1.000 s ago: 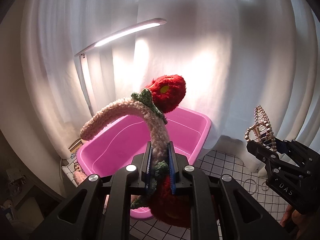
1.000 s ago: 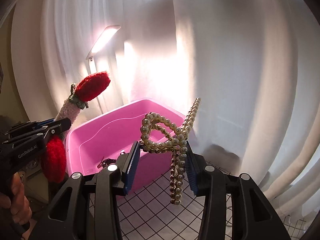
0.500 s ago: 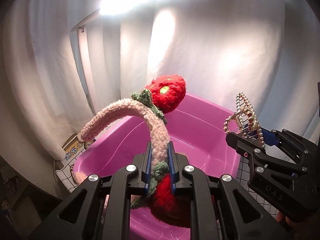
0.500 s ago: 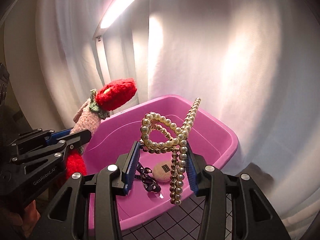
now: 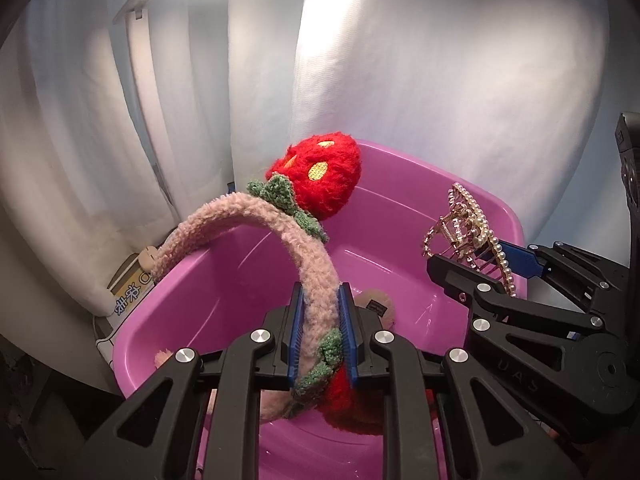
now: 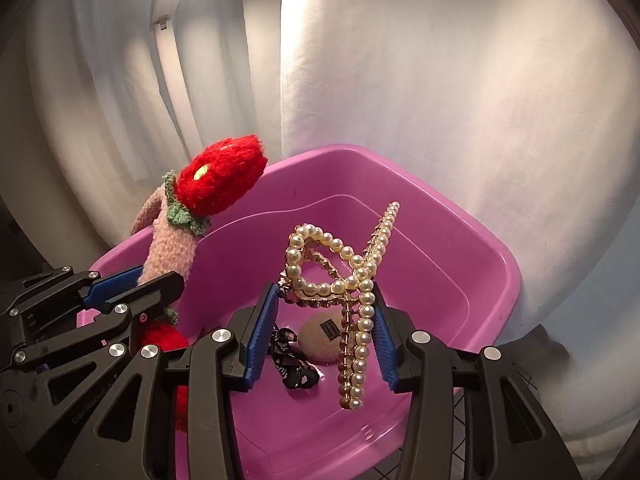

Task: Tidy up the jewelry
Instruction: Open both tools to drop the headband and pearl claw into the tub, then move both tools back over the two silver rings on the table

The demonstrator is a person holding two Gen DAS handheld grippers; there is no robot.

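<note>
1. The fuzzy pink headband point(image 5: 316, 276) is seen between the blue pads of the left gripper point(image 5: 320, 328). The jaws are opening, and the pads still touch the band.
2. The pearl hair clip point(image 6: 352, 280) is seen between the pads of the right gripper point(image 6: 320, 328). Its jaws are opening too; the clip's long side stands upright.
3. The pink tub point(image 6: 472, 248) is found straight ahead and below, at 12 o'clock from both grippers.
4. Both things are judged ready to be dropped straight down into it.

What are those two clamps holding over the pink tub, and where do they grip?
Both hand-held grippers are opening. The left hand-held gripper has the fuzzy strawberry headband by its band; the right hand-held gripper has the pearl hair claw near its hinge.
</note>
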